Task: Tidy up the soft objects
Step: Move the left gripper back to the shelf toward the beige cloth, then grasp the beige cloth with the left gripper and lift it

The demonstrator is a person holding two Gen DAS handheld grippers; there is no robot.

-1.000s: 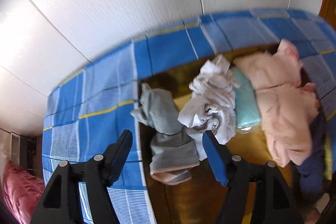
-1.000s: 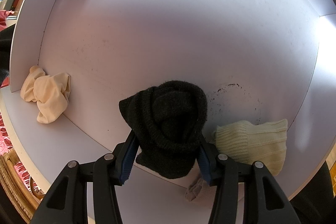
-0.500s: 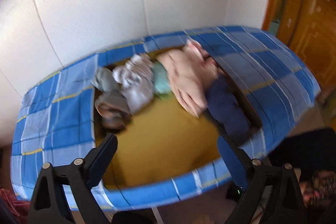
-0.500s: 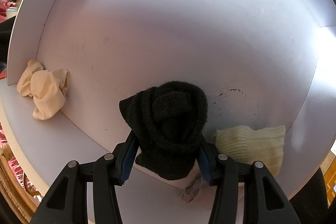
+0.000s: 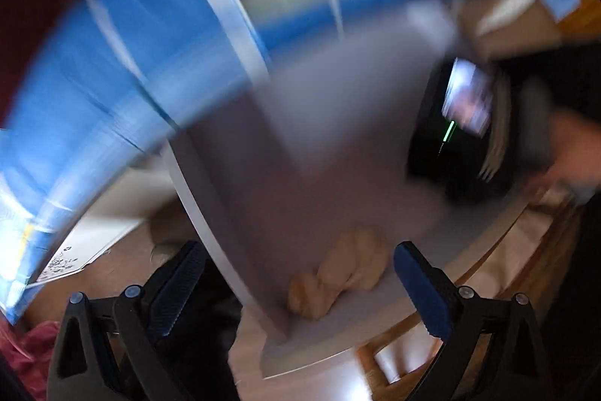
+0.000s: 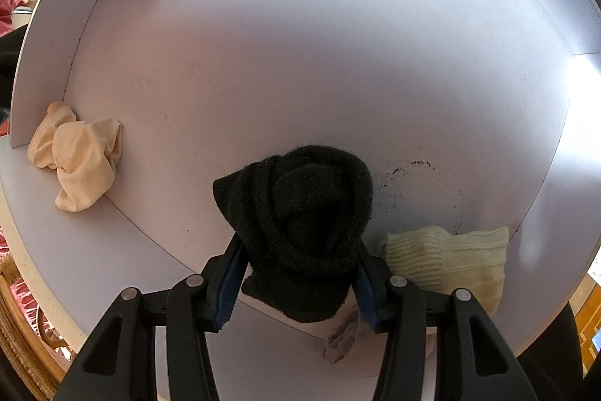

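- My right gripper [image 6: 298, 282] has its jaws clamped on a black knitted hat [image 6: 300, 228], a thick ribbed wool bundle rolled over on itself, which bulges above and below the blue pads.
- The hat hangs just above the white shelf [image 6: 112, 250], close to the smooth white back panel [image 6: 300, 44], which carries a faint ring of dark specks just right of the hat.
- Right of the hat, a pale yellow ribbed knit [image 6: 450, 264] lies folded flat in the shelf's right corner, against the back panel.
- Below the hat, a small pinkish-grey knitted piece [image 6: 340, 344] lies on the shelf, partly hidden by my right jaw.
- At the far left, a cream cloth [image 6: 77, 162], thin and crumpled, sits in the corner where the side wall meets the back panel.
- Between the cream cloth and the hat the shelf surface is bare, with its rounded front edge on the left.
- My left gripper [image 5: 300, 288] has its jaws spread wide and grips nothing; its view is heavily motion-blurred.
- Through that blur I make out the cream cloth [image 5: 338, 277] between the jaws, on the white shelf [image 5: 375, 310] beside an upright white panel edge.
- A blue checked fabric [image 5: 131, 62] sweeps across the upper left; a dark device with a lit screen [image 5: 465, 100] is at the right, too blurred to identify.
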